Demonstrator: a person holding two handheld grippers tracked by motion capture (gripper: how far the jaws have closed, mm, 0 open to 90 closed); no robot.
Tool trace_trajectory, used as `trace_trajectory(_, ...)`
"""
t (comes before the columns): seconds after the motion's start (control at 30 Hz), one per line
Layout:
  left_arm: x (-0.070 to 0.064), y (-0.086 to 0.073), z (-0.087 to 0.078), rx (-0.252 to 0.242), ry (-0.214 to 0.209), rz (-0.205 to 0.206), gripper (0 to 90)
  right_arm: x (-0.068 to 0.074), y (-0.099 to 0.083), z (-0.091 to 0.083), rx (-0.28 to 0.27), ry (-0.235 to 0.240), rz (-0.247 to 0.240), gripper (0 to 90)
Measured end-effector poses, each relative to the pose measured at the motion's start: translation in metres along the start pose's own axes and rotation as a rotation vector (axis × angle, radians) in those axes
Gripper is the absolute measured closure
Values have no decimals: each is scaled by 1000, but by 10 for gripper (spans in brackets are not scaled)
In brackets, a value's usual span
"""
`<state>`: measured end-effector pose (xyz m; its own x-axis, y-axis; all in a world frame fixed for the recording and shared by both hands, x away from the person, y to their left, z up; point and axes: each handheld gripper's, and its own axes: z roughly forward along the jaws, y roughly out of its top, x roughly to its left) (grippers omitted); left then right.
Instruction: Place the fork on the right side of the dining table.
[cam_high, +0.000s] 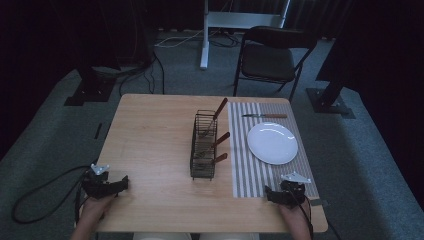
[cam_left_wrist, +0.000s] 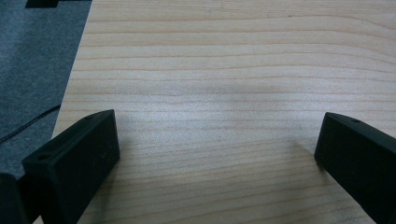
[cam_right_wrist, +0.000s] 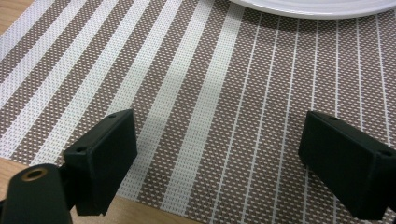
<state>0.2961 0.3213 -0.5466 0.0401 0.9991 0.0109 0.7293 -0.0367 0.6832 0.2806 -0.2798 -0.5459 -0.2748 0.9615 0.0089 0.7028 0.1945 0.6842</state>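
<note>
A wire basket (cam_high: 203, 148) stands at the middle of the wooden table (cam_high: 150, 145), holding three wooden-handled utensils (cam_high: 220, 140). Just right of the basket lies a striped mat (cam_high: 250, 172) carrying a white plate (cam_high: 272, 143), with a knife (cam_high: 265, 116) beyond the plate. The left gripper (cam_high: 123, 184) rests near and left of the basket, jaws spread and empty. The right gripper (cam_high: 268, 193) rests on the mat's near edge, jaws spread and empty.

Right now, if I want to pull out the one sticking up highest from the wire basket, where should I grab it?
Probably by its wooden handle, which leans up and out over the far end of the wire basket, clear of the mesh. The business end sits down inside, hidden by wire. Come from above with the jaws either side of the handle, then lift along its tilt. The right gripper is nearer and open.
</note>
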Motion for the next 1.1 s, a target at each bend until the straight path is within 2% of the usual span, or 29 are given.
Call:
trace_trajectory(0.47, 0, 0, 0, 0, 2, -2, 3, -1, 3, 0, 29, 13, -9, 110)
trace_trajectory(0.8, 1, -1, -1, 0, -3, 3, 3, -1, 3, -2, 27, 6, -7, 122)
trace_trajectory(1.1, 1, -1, -1, 0, -2, 2, 3, 0, 4, -7, 14, 38, -4, 136)
